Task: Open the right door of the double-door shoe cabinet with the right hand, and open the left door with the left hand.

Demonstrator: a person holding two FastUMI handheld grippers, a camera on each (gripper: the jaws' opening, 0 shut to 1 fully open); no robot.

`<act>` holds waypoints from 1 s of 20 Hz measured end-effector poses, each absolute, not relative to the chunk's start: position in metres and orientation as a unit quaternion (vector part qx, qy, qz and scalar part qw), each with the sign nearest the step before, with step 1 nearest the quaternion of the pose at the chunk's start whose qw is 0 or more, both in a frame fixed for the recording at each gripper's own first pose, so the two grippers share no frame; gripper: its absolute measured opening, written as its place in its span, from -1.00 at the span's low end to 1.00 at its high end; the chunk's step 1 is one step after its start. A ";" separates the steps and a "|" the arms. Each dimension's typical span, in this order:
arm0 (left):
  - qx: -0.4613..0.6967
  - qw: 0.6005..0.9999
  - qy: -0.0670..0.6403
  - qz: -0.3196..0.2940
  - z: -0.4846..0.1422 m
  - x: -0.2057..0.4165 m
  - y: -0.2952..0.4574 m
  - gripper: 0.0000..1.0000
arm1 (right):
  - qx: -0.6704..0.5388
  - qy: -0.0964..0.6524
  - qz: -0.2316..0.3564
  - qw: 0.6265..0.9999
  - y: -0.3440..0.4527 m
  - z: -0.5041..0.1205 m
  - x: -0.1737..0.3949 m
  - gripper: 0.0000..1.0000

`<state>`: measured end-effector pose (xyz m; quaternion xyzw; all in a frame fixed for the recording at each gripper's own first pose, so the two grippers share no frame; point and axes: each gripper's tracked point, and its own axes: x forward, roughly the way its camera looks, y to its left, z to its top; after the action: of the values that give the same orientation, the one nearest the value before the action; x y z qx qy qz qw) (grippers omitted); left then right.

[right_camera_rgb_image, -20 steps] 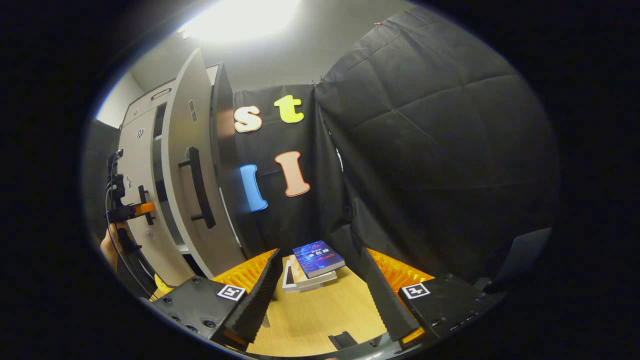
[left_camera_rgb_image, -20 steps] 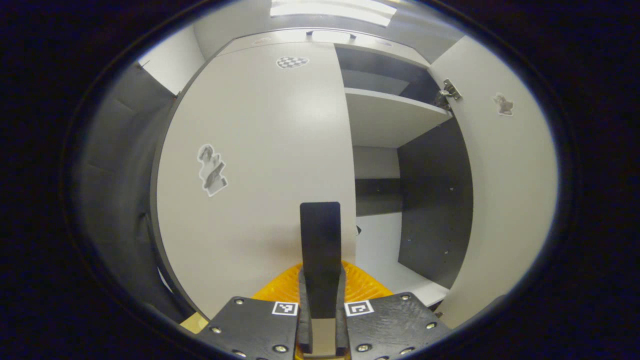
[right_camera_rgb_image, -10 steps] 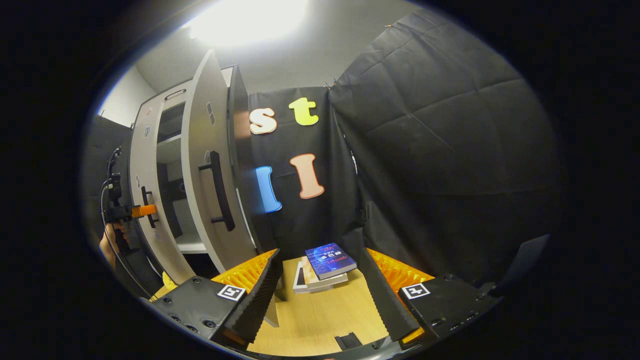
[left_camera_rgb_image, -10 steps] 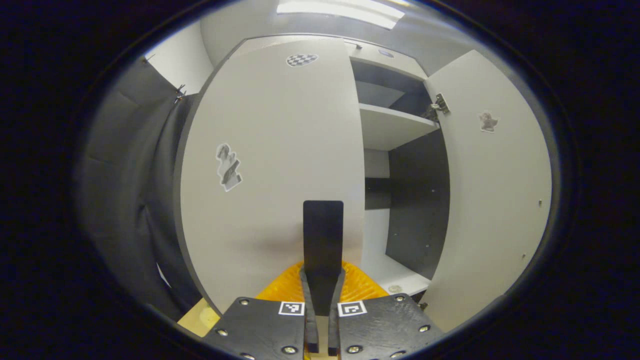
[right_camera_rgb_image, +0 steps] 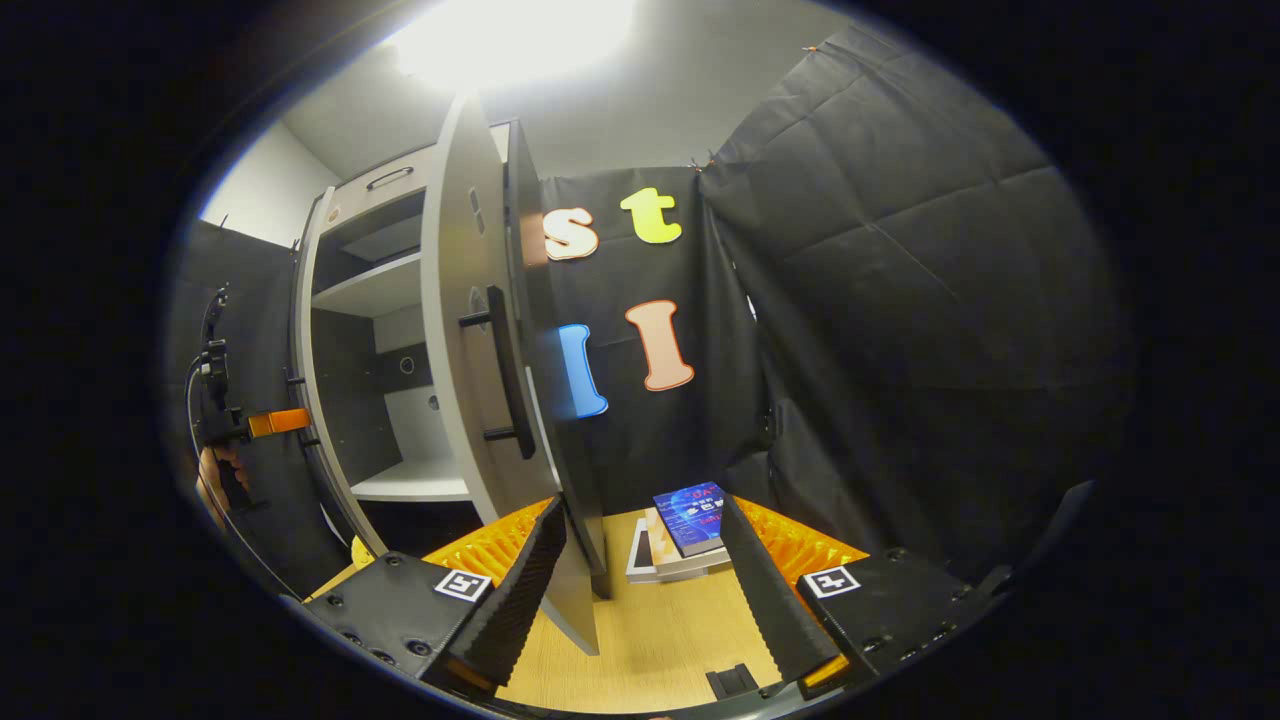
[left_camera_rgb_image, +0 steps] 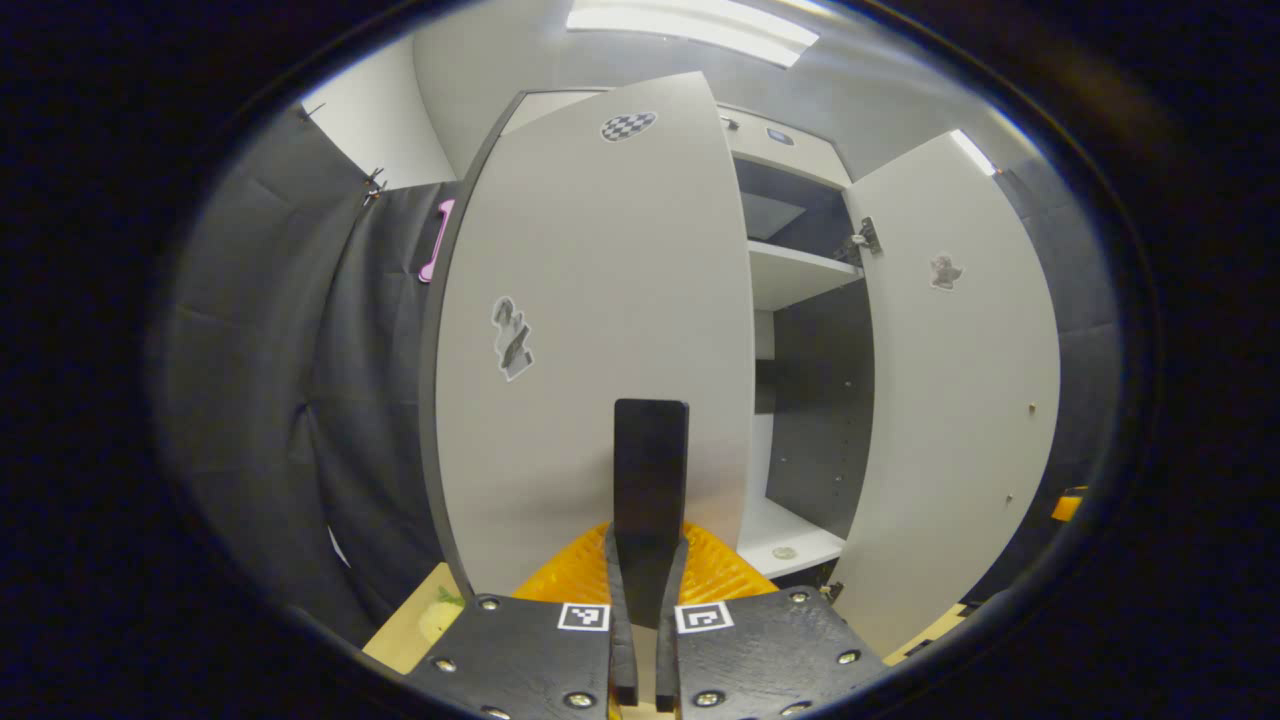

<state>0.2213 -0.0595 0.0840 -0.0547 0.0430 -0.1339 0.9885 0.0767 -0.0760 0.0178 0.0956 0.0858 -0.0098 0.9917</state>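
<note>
While my left gripper [left_camera_rgb_image: 650,560] pinches the left door's handle [left_camera_rgb_image: 650,470], my right gripper [right_camera_rgb_image: 640,585] gapes, empty, facing stacked books [right_camera_rgb_image: 685,525].

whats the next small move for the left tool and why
Probably keep pulling the left door outward a little more. The left tool is shut on its handle and the door stands only partly open, while the right door already swings wide.

The pale grey left cabinet door [left_camera_rgb_image: 600,330] bears a black-and-white checkered sticker [left_camera_rgb_image: 628,125] near its top. Inside, the cabinet has white shelves [left_camera_rgb_image: 795,272] and dark grey walls [left_camera_rgb_image: 815,400]. The blue-covered book [right_camera_rgb_image: 694,505] lies on the light wooden floor [right_camera_rgb_image: 650,640].
</note>
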 end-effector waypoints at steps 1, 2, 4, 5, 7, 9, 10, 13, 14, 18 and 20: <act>-0.055 0.988 0.044 -0.136 0.084 0.219 -0.056 -0.82 | 0.092 0.086 -0.005 0.992 -0.071 0.019 0.078 0.94; -0.057 0.988 0.045 -0.138 0.084 0.216 -0.052 -0.78 | 0.089 0.087 0.000 0.992 -0.065 0.020 0.079 0.94; -0.060 0.987 0.045 -0.139 0.083 0.212 -0.042 -0.78 | 0.084 0.087 0.008 0.993 -0.054 0.022 0.080 0.95; -0.060 0.987 0.045 -0.139 0.084 0.210 -0.038 -0.78 | 0.081 0.087 0.012 0.993 -0.049 0.023 0.080 0.94; -0.058 0.987 0.043 -0.141 0.083 0.206 -0.029 -0.83 | 0.075 0.088 0.016 0.993 -0.038 0.023 0.080 0.95; -0.056 0.986 0.043 -0.149 0.083 0.202 -0.021 -0.80 | 0.071 0.086 0.021 0.994 -0.027 0.026 0.080 0.95; -0.055 0.986 0.042 -0.154 0.084 0.199 -0.016 -0.83 | 0.069 0.083 0.023 0.994 -0.022 0.027 0.079 0.95; -0.056 0.984 0.040 -0.163 0.084 0.196 -0.004 -0.84 | 0.063 0.081 0.021 0.994 -0.009 0.027 0.077 0.95; -0.056 0.984 0.038 -0.167 0.083 0.194 0.001 -0.84 | 0.061 0.082 0.021 0.995 -0.006 0.027 0.075 0.95; -0.058 0.982 0.034 -0.177 0.083 0.189 0.016 -0.84 | 0.053 0.083 0.015 0.995 0.006 0.028 0.069 0.94; -0.062 0.981 0.033 -0.179 0.084 0.187 0.024 -0.84 | 0.054 0.077 0.012 0.995 0.013 0.031 0.067 0.95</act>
<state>0.1872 0.0238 0.0836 -0.0616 0.0330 -0.1791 0.9813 0.0675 0.0128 0.0307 0.0542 0.0773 0.0124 0.9955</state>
